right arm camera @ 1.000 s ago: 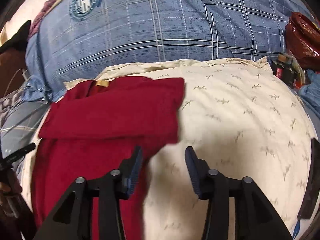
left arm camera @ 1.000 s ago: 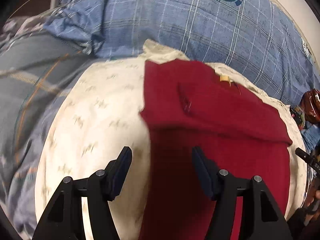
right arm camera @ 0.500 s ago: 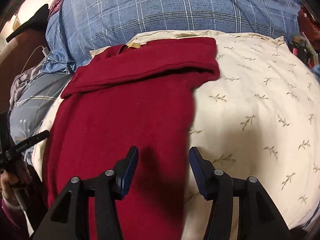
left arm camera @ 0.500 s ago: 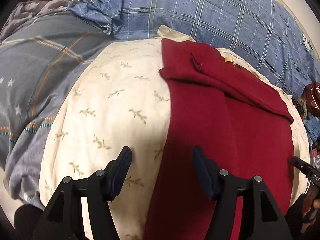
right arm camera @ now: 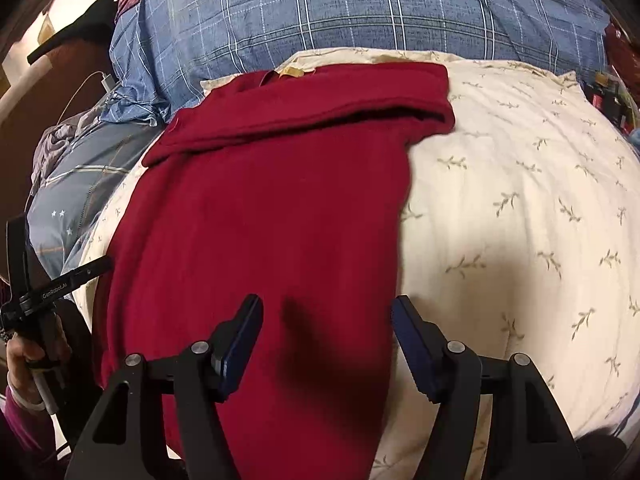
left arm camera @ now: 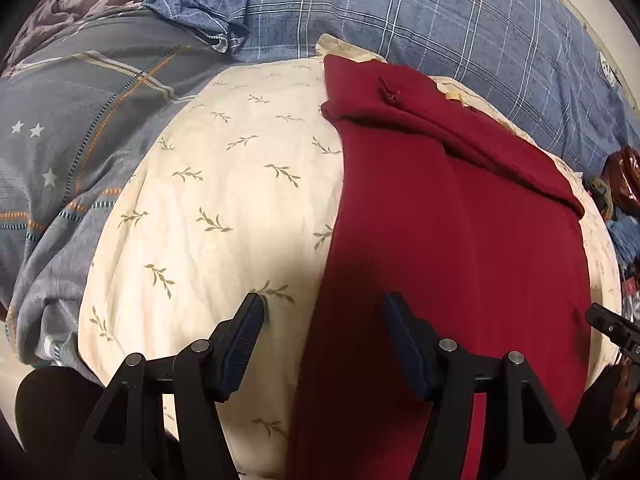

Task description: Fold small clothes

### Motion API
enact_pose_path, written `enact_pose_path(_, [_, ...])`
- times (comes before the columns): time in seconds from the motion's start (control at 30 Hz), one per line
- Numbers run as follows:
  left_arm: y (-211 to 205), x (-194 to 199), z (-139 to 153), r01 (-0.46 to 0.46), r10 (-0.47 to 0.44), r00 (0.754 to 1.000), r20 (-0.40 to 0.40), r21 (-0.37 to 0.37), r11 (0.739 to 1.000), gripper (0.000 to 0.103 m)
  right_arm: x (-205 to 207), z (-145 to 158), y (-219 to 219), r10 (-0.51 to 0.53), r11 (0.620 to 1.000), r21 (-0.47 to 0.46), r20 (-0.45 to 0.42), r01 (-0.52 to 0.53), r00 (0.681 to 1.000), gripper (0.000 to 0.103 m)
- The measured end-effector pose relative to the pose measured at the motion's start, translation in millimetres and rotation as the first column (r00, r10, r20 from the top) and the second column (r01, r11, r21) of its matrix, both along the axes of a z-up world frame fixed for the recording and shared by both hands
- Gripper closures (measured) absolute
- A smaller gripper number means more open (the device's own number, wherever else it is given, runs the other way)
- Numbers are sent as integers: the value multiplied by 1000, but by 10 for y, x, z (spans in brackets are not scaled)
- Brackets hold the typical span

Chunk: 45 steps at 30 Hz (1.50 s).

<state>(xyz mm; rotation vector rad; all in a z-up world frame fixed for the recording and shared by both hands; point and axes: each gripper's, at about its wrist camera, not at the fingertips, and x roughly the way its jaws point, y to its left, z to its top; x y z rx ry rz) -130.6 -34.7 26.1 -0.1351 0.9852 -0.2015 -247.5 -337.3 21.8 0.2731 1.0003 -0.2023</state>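
A dark red garment (left arm camera: pixel 452 240) lies flat on a cream pillow (left arm camera: pixel 208 208) with a leaf print. Its far end is folded back over itself. It also shows in the right wrist view (right arm camera: pixel 264 224). My left gripper (left arm camera: pixel 322 318) is open and empty, hovering over the garment's near left edge. My right gripper (right arm camera: pixel 327 318) is open and empty, hovering over the garment's near right edge, where the cream pillow (right arm camera: pixel 520 208) shows beside it. The left gripper also shows in the right wrist view (right arm camera: pixel 52 284), at the left, held in a hand.
A blue plaid pillow (left arm camera: pixel 420 16) lies behind the cream one. A grey striped blanket (left arm camera: pixel 68 140) with stars lies at the left. Dark red and mixed clutter (left arm camera: pixel 622 184) sits at the far right. A white charger cable (right arm camera: pixel 90 84) hangs at the left.
Both grippers have drawn back toward the near end of the garment, so more of the red cloth and cream pillow shows. Both stay open. The garment has not moved.
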Motion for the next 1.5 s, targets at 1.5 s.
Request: enact_pose_path(1.5, [98,-546,-91,104,-111,987,-112,-70,992,34,-814,-275,106,161,957,257,-78,-136,984,32])
